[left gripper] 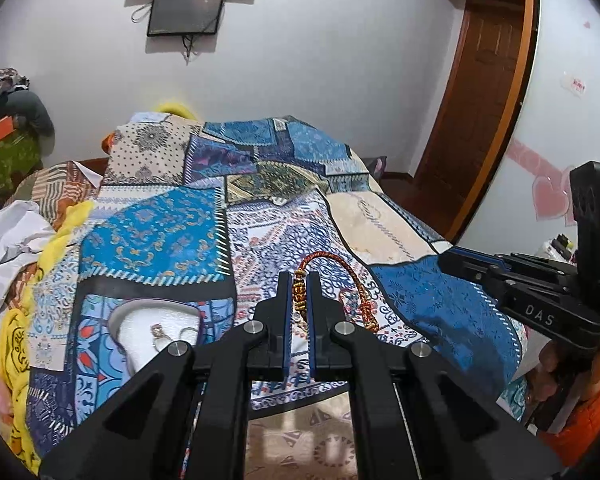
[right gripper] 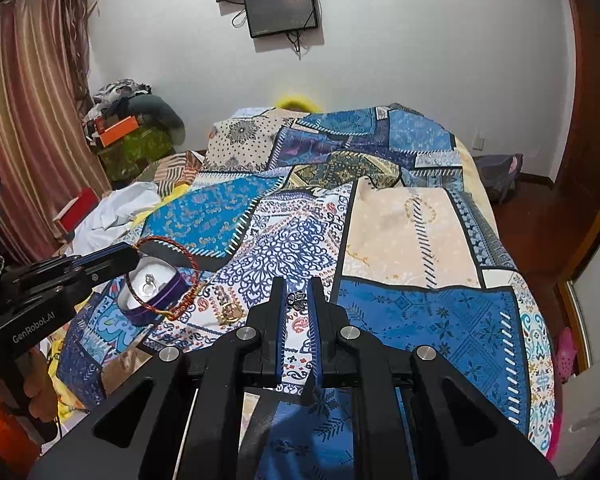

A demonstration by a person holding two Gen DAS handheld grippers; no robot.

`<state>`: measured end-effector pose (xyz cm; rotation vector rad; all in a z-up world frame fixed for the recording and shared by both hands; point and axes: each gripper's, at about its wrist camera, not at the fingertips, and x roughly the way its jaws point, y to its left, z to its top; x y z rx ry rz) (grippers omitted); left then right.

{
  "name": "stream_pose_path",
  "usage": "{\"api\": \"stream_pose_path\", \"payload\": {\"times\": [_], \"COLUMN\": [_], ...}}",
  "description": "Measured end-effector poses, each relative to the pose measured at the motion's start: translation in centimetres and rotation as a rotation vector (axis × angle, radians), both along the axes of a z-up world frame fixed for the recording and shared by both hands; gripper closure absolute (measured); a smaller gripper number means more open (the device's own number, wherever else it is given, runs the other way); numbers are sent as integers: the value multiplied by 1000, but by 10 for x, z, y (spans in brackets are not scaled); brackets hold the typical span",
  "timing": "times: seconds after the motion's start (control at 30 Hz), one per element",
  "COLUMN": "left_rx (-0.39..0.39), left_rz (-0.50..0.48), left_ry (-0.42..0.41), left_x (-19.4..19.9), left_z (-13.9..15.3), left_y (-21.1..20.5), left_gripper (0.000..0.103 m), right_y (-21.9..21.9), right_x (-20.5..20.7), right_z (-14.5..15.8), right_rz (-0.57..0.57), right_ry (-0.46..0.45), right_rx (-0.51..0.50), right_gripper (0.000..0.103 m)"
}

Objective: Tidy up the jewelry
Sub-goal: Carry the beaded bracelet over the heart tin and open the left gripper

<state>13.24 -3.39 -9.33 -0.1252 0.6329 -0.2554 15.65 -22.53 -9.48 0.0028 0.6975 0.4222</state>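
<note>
Patchwork bedspread carries a ring box. Only the right wrist view shows its ring, a gold piece just beside it, and the right gripper pinching a small dark earring. Over the box, the left gripper pinches a red braided bracelet.

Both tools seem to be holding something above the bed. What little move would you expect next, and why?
Probably the left tool carries its braided red bracelet to the open ring box just beneath. It is shut on the beads, and the loop dangles above the box. The right tool pinches a small dark earring.

Even indoor light, soft shadows, sharp centre, strong fisheye bending, dark corners.
</note>
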Motion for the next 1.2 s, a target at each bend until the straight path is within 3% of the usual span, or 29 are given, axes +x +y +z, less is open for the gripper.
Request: {"api": "stream_pose_path", "payload": {"times": [0.3, 0.73, 1.2], "left_rx": [-9, -14, -22], "left_rz": [76, 187, 227], "left_ry": [-19, -25, 12], "left_x": [-10, -23, -22], "left_z": [2, -5, -25], "left_y": [37, 99, 134], "left_gripper": [99, 99, 99], "right_y": [25, 101, 162], "right_x": [-2, -7, 2], "right_z": [13, 25, 7], "right_rz": [41, 181, 276], "right_ry": [-34, -71, -31], "right_rx": [-6, 0, -14], "right_gripper": [94, 94, 94]}}
